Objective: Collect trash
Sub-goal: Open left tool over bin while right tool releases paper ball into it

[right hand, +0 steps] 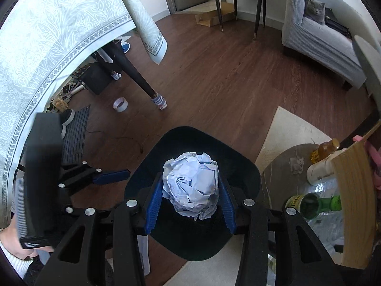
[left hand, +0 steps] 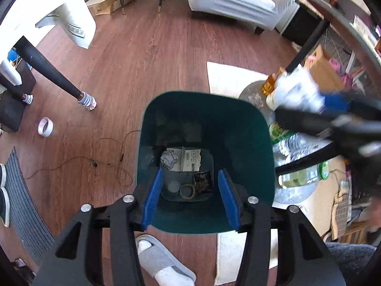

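Right wrist view looks down over the wooden floor (right hand: 214,83) with the dark green trash bin (right hand: 243,174) directly below. The round grey tabletop (right hand: 276,174) stands just beside the bin on its right, crowded with bottles. The right gripper (right hand: 190,200) has its jaws closed around a crumpled paper ball (right hand: 190,186), pinched between the blue pads (right hand: 152,205) and held over the bin's mouth.

From the left wrist view, the left gripper (left hand: 193,197) hangs over the same bin (left hand: 247,124) with its jaws spread wide and nothing between them. At the bottom of the bin lie a printed sheet of paper (left hand: 191,159), a smaller grey paper wad (left hand: 168,159), a dark snack wrapper (left hand: 203,183) and a ring-shaped bit (left hand: 187,190), so several pieces appear to be collected already.

What is left, as I judge it: the paper ball needs only to be released into the bin. On the tabletop a clear plastic bottle (left hand: 295,145), a green glass bottle (right hand: 314,203), an amber bottle (right hand: 325,150) and a small crumpled scrap (right hand: 296,164) remain, though which count as trash I cannot tell. A roll of tape (left hand: 45,126) and a thin loose cord (left hand: 107,157) lie on the floor well apart from the bin. The task looks partly done, with more pickups to come.
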{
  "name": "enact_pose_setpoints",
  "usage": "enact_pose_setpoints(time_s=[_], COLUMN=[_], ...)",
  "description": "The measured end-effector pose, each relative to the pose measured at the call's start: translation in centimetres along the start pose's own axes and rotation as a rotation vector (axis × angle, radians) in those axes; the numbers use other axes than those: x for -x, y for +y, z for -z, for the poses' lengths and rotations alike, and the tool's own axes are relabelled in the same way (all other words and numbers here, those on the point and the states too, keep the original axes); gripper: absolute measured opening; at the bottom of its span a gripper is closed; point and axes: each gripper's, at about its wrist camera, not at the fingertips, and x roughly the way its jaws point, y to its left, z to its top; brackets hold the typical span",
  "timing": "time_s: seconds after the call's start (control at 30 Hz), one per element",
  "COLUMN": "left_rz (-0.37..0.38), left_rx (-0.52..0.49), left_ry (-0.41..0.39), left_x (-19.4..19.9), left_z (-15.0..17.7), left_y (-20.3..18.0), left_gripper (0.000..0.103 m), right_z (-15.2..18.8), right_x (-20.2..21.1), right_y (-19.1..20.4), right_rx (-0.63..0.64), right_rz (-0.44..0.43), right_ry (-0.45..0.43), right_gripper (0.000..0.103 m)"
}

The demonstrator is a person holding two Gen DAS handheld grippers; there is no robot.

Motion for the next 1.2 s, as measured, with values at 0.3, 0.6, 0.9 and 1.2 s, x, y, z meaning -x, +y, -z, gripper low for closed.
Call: enact_pose_setpoints(time_s=[0.3,0.6,0.9,1.2], left_rz=[0.033,0.067,0.125,0.165], left_rx=[0.026,-0.035,-0.028,-0.019], left_ry=[-0.151,-0.242,-0.363,-0.436], left_x=[5.9,10.7,15.7,18.6], left_z=[-1.9,-2.7,-4.0,-4.7], left_y=[0.2,-2.2,-3.5,-5.4], left_gripper=[0.04,0.019,0.019,0.019], right_z=[0.9,2.4,3.6,3.9], right_x=[-2.9,-5.9,-7.3,-4.4], right_y=[-0.3,-0.6,0.1,0.9], right_rx=[-0.017,-0.021,0.001,0.054], right_rz=[0.016,0.02,0.029,0.014], right_ry=[0.072,0.152,0.186,0.14], right_gripper=[0.045,0.045,0.059,0.06])
